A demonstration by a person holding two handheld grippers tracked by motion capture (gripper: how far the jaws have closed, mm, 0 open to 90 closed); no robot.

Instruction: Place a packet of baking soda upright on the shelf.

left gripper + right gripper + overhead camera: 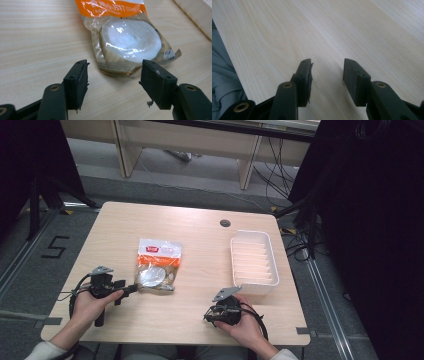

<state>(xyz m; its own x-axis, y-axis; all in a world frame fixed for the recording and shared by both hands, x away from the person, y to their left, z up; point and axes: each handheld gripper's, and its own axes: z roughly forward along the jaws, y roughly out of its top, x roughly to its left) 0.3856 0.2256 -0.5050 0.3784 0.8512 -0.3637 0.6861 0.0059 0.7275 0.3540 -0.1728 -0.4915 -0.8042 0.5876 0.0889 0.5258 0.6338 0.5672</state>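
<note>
While both tongs gape empty, the snack packet (159, 264) lies lengthwise, orange top pointing away.

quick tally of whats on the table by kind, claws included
snack packet: 1
white ridged tray: 1
hand-held claws: 2, the left claw open at the packet's near end, the right claw open over bare table
total: 4
</note>
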